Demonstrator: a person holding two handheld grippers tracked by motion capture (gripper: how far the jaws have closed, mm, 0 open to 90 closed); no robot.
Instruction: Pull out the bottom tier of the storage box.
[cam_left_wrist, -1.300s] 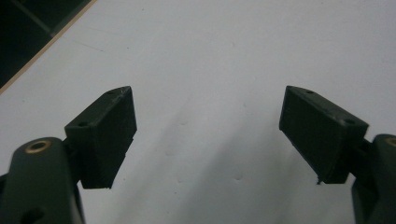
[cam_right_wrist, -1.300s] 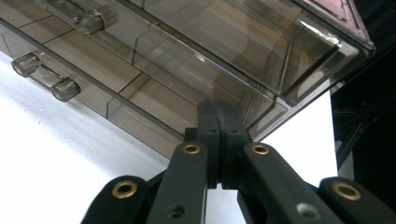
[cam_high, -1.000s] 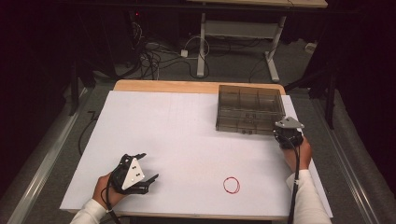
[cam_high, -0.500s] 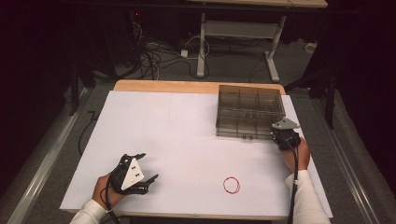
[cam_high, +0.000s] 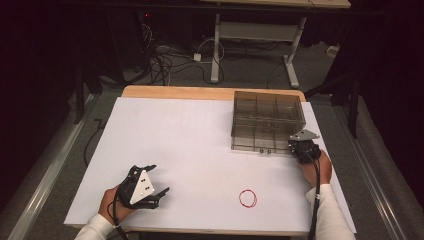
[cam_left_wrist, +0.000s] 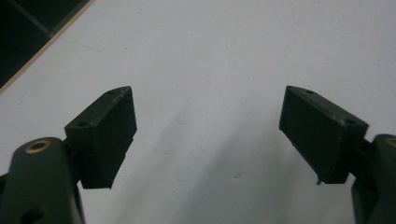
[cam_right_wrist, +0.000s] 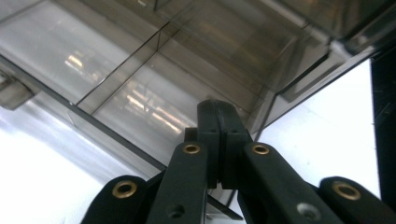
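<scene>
**Clear compartment box at the far right, right gripper closed at its near corner**

Box: the smoke-tinted compartment box sits on the far right part of the table, its lid down, two small latches on the near wall. Thin clear plastic, divider walls visible inside, compartments look empty. Judged light, rigid and hard, with glossy walls that will likely slip under hard pads and skid on the sheet if pushed low. Likely brittle at the lid edge and latches. Best hold: pinch the lid lip or a latch tab at the near edge, not the flat walls.

Right gripper: at the box's near right corner. In the right gripper view its fingers are pressed together with nothing between them, tips up against the box wall; contact itself cannot be told.

Left gripper: near left of the table, well apart from the box, fingers spread wide over bare white sheet, holding nothing.

Also: a red rubber band lies flat at the near edge, between the two hands.

Surface and room: smooth white sheet over a wooden top, a strip of wood showing at the far edge. Dark room beyond, with cables on the floor and a metal table frame behind.
</scene>
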